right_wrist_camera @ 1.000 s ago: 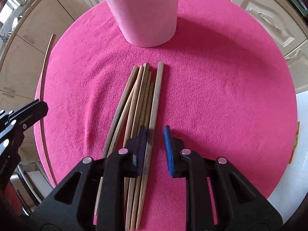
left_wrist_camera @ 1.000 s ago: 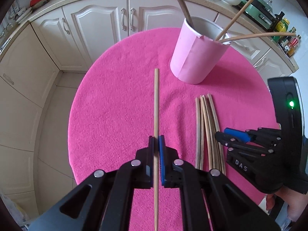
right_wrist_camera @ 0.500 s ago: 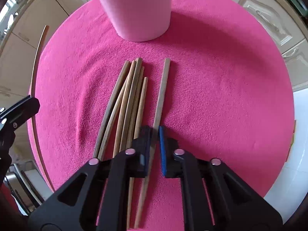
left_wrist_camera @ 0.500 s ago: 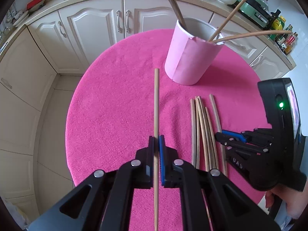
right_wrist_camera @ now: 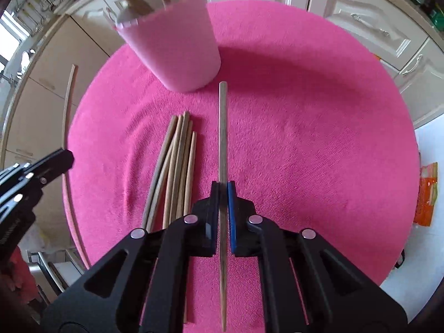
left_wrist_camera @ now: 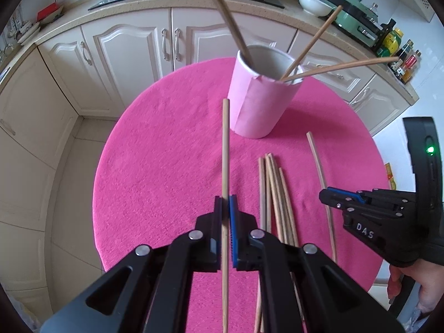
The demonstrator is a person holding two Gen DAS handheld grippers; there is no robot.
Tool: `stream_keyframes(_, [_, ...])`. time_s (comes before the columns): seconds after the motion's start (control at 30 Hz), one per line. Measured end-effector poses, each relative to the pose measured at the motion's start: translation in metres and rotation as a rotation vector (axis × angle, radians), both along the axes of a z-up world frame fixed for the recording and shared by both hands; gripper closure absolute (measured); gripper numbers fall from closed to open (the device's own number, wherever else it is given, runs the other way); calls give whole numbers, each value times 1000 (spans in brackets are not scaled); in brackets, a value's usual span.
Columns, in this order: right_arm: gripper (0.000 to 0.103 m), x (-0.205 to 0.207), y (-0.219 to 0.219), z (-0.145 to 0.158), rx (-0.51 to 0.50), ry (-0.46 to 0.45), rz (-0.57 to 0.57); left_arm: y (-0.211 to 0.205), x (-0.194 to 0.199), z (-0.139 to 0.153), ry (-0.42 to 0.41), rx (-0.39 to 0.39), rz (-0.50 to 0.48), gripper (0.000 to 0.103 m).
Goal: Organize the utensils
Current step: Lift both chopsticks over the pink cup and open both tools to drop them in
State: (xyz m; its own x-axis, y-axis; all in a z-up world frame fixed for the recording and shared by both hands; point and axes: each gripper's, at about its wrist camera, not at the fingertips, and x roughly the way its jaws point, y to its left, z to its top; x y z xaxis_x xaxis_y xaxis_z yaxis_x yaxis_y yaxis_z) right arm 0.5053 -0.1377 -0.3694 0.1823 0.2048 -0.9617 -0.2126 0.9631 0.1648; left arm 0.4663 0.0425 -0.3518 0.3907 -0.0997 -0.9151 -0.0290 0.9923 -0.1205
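Observation:
A pink cup [left_wrist_camera: 259, 102] stands on the round pink table [left_wrist_camera: 166, 166] with three chopsticks leaning in it; it also shows in the right wrist view [right_wrist_camera: 174, 47]. My left gripper [left_wrist_camera: 225, 208] is shut on one wooden chopstick [left_wrist_camera: 225, 149], held above the table and pointing toward the cup. My right gripper [right_wrist_camera: 222, 191] is shut on another chopstick [right_wrist_camera: 222, 127], lifted off the cloth. A bundle of several chopsticks [right_wrist_camera: 174, 166] lies on the cloth left of the right gripper; it also shows in the left wrist view [left_wrist_camera: 274, 194].
Cream kitchen cabinets [left_wrist_camera: 125, 55] and a countertop with a hob, a bowl [left_wrist_camera: 313, 4] and bottles [left_wrist_camera: 399, 52] surround the table. An orange packet [right_wrist_camera: 427, 194] lies off the table's right edge.
My right gripper shut on the rightmost chopstick of the bundle and lifted it clear to the right. My left gripper kept its chopstick and rose a little.

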Motion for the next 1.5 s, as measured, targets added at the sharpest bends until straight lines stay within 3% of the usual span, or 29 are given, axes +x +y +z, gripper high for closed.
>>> stream_keyframes(0.27, [97,-12,-34,36,115,-81,-74,0,6,19,-53,-72,11,98])
stream_keyframes(0.43, [97,2,-59,69,222,-178,-151,5,12,48,-144,-152,19,98])
stream_keyframes(0.73, [97,28,-78,138,383,-443,-220,6,33,102,-389,-263,-15,98])
stream_keyframes(0.93, [97,59,-69,175,462,-662,-186,0,68,128,-537,-267,-38,98])
stream_keyframes(1.07, [97,78,-54,186,507,-791,-133,-1,88,136,-614,-272,-30,98])
stream_keyframes(1.17, [97,90,-47,184,543,-839,-107,-1,104,135,-655,-266,-19,98])
stream_keyframes(1.5, [97,114,-24,160,573,-901,-28,-3,135,107,-705,-252,0,98])
